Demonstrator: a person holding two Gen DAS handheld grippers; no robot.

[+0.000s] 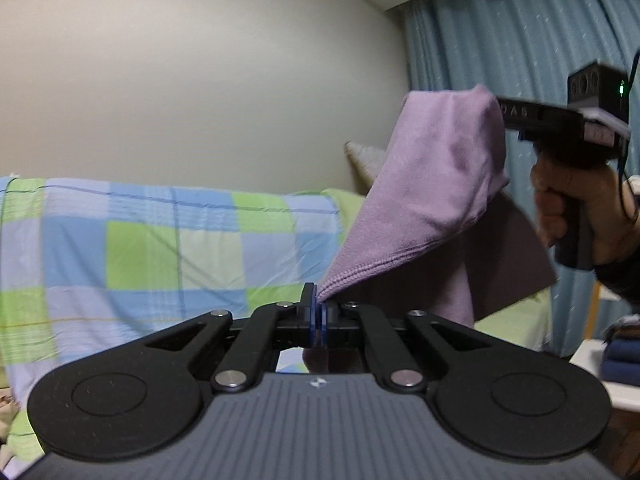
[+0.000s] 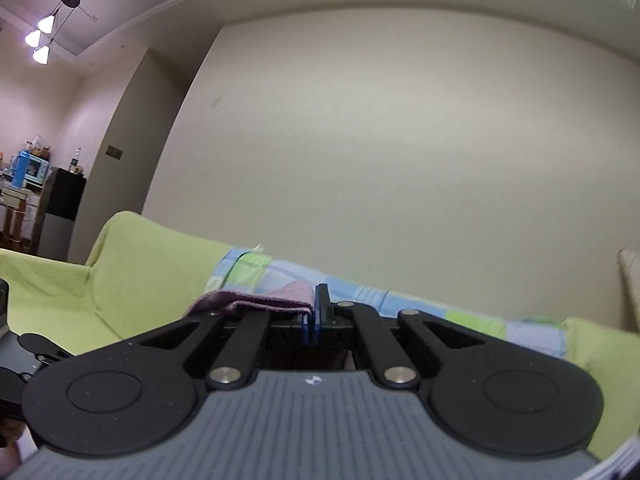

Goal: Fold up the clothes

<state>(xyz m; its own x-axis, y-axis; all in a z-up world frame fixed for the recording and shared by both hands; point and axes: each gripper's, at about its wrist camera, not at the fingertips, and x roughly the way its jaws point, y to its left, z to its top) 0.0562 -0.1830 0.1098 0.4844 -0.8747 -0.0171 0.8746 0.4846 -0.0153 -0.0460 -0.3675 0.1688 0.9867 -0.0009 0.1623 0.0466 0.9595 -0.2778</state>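
left tongs (image 1: 319,312) pinch a hemmed corner of the purple cloth (image 1: 424,184), which hangs in the air above the sofa (image 1: 120,240) (checked cover); right tongs (image 2: 312,322) pinch another edge, the cloth draped leftward.

Light: dim, even indoor | source: lit ceiling lamp (image 2: 41,36), glaring | edges: fisheye bending, dark corners | blur: slight softness throughout

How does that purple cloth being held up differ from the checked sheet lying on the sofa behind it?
The plain purple terry cloth is one colour; the checked blue, green and lilac sheet is patterned. The cloth hangs in the air, pinched at two points by the left tongs and right tongs; the sheet lies draped over the sofa back. Both are soft fabric.
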